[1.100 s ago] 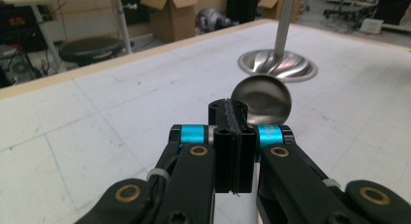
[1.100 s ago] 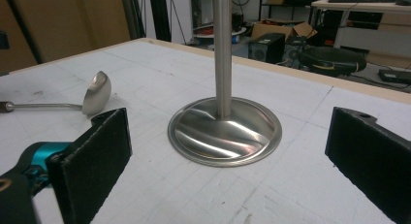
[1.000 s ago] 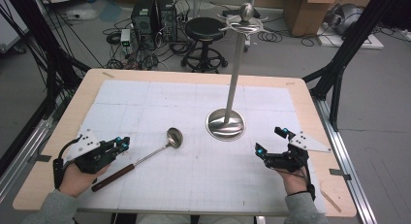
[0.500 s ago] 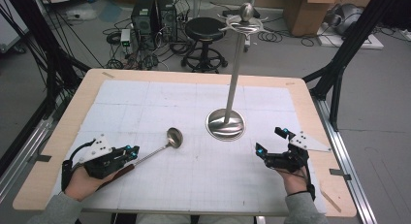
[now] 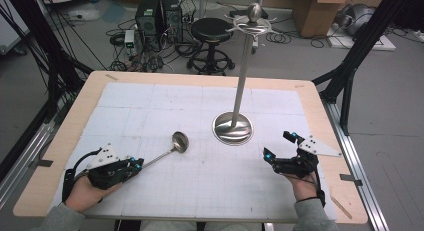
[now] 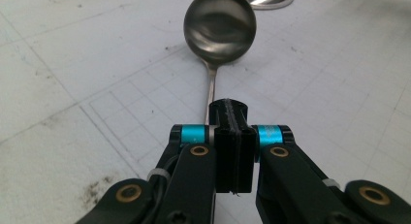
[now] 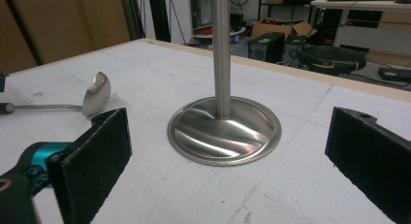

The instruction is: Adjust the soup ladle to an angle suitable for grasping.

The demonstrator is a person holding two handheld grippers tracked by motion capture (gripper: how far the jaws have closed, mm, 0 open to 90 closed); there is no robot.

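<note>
long-handled polished steel ladle lying on white gridded table, bowl pointing toward tall steel stand with round base. likely stiff, light, slippery (bowel-end heavy, may swing); dark handle end looking best for grip. left gripper clenching handle end. right gripper resting wide open, empty, beside stand base.

Table: pale wooden top with rounded corners, most of it covered by a white gridded mat. Resting on the mat: a steel ladle at left of centre, bowl toward the middle, and a steel stand with round base and tall upright pole, right of centre.
</note>
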